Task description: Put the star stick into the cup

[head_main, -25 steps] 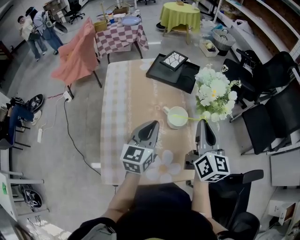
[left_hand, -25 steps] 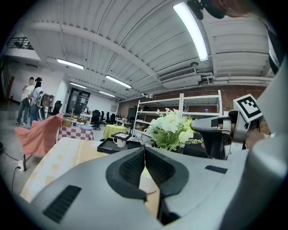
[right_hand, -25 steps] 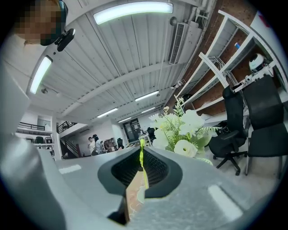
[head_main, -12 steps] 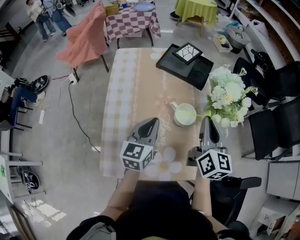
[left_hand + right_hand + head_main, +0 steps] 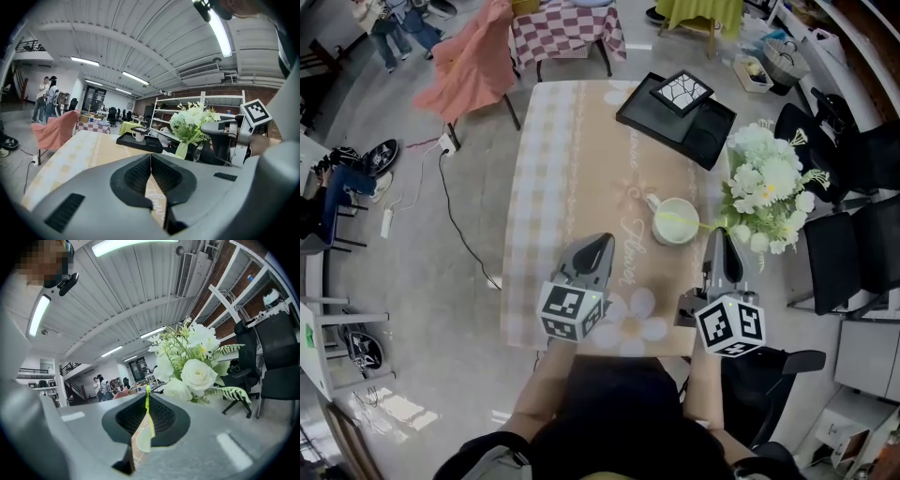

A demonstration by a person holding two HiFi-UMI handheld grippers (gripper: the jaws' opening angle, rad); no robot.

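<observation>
- Star stick (image 5: 686, 221) is clamped in the right hand-held gripper (image 5: 720, 238), lying nearly level, its long axis running left across the cup (image 5: 679, 234).
- Left hand-held gripper (image 5: 603, 243): together, empty, farther left.

This is a big open workroom in an industrial hall, part studio and part office. The bare concrete floor (image 5: 422, 281) carries loose cables and a power strip (image 5: 386, 223). Overhead is a white beamed ceiling (image 5: 140, 37) with long strip lights (image 5: 136, 78) and an air-conditioning unit (image 5: 199, 71). Metal shelving (image 5: 187, 101) lines a brick wall (image 5: 253, 90). Several cloth-covered tables stand about, among them the near tabletop (image 5: 572, 187), with black office chairs (image 5: 853, 258) beside it. Two people (image 5: 47, 96) stand far off.
</observation>
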